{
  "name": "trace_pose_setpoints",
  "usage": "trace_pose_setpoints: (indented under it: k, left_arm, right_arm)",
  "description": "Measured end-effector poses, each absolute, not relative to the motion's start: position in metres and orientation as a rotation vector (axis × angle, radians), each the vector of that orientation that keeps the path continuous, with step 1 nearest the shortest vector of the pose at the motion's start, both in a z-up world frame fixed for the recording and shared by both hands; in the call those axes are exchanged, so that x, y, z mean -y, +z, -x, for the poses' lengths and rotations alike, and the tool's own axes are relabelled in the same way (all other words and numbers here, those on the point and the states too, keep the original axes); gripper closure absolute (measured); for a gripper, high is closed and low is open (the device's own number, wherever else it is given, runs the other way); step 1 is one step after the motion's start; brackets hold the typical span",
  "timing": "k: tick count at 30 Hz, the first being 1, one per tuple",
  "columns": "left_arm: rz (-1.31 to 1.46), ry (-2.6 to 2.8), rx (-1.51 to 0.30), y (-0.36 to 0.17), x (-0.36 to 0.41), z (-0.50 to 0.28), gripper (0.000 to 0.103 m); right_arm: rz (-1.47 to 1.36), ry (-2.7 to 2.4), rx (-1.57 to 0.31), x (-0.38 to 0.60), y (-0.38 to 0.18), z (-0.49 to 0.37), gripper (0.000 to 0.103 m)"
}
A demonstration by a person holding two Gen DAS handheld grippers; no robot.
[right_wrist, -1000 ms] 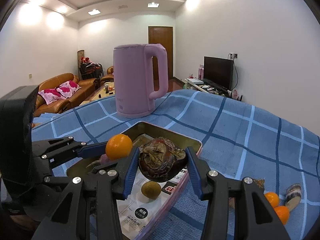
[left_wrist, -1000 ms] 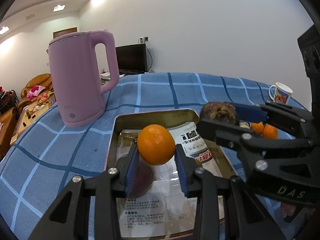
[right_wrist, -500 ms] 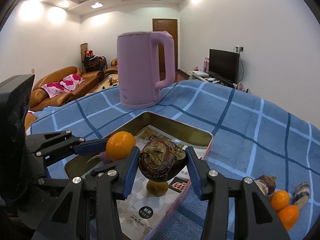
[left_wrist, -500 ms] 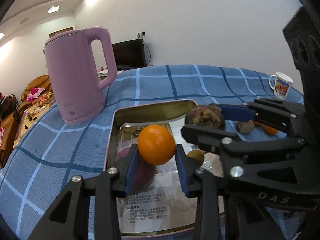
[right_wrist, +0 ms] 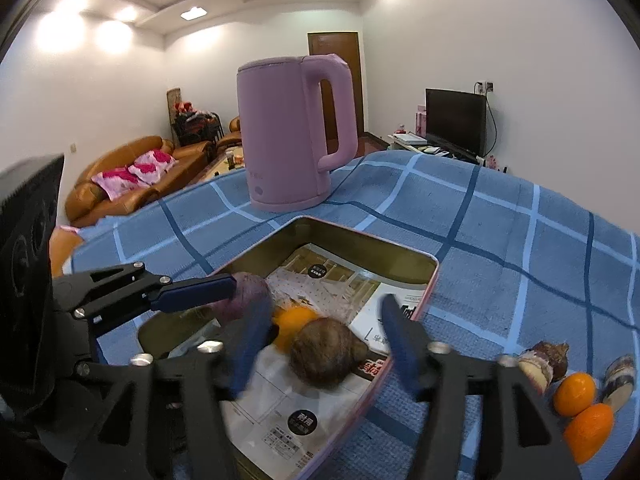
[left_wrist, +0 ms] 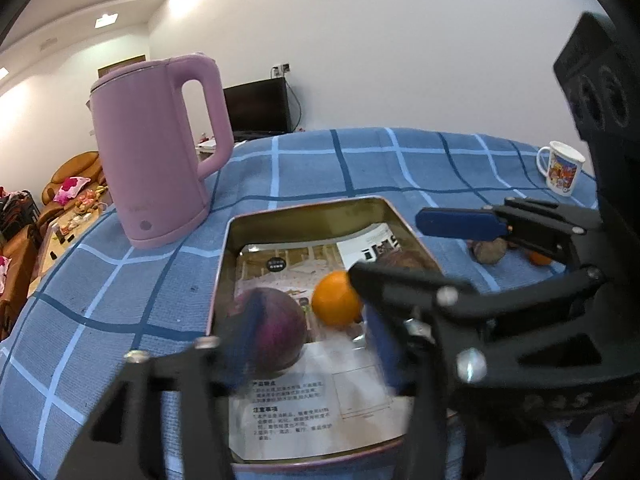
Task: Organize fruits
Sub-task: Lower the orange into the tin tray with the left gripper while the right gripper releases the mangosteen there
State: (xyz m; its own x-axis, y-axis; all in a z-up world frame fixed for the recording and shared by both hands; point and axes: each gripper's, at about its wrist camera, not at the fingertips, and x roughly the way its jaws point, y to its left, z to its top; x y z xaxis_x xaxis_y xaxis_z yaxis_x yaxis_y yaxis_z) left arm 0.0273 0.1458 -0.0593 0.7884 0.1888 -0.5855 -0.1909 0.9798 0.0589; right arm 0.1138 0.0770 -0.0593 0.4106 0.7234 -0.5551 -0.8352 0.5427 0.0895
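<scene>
Left wrist view first: the left gripper [left_wrist: 312, 344] has its jaws apart, they've just been opening, and nothing is clamped between them now. The orange [left_wrist: 337, 298] it was over sits loose on the paper in the tin tray [left_wrist: 304, 212], just ahead of the jaws and a bit right, with a dark purple fruit [left_wrist: 266, 330] right next to it, near the left finger. The right wrist view tells the same story for the right gripper [right_wrist: 320, 344]: jaws spread, just been opening too, and the brown knobbly fruit [right_wrist: 325, 357] lies in the tray in the gap between them, not pinched. It's touching or nearly touching the orange.

Looks like both drops are basically done. What's left is out on the blue checked table [right_wrist: 520, 240], to the right of the tray: two small oranges [right_wrist: 576, 394], a cut brownish piece [right_wrist: 545, 360] and another one [right_wrist: 619, 376] beside them. The right gripper is clearly the nearer one for those, they lie just off its right finger, so it'd probably swing right and down next. Pink kettle [right_wrist: 292, 136] sits behind the tray, well out of the way
</scene>
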Motion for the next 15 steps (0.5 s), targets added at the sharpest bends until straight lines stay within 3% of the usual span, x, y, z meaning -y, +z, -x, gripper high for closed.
trace_pose_setpoints:
  k: [1,5,9,15]
  left_arm:
    - [-0.003,0.21,-0.619,-0.058,-0.144,-0.025,0.027]
    - [-0.044,0.199,-0.611,-0.055,-0.131,-0.023,0.025]
    - [-0.056,0.22,-0.587,-0.049,-0.127,-0.019,0.005]
    - [-0.044,0.193,-0.564,-0.037,-0.12,-0.014,0.004]
  right_arm:
    - [0.202,0.999,-0.589,-0.076,-0.059,-0.113,0.024]
    - [0.215,0.992,-0.558,-0.073,-0.055,-0.105,0.024]
    - [0.229,0.964,-0.525,-0.06,-0.048,-0.098,0.024]
    - [0.19,0.897,-0.508,-0.016,-0.039,-0.093,0.023]
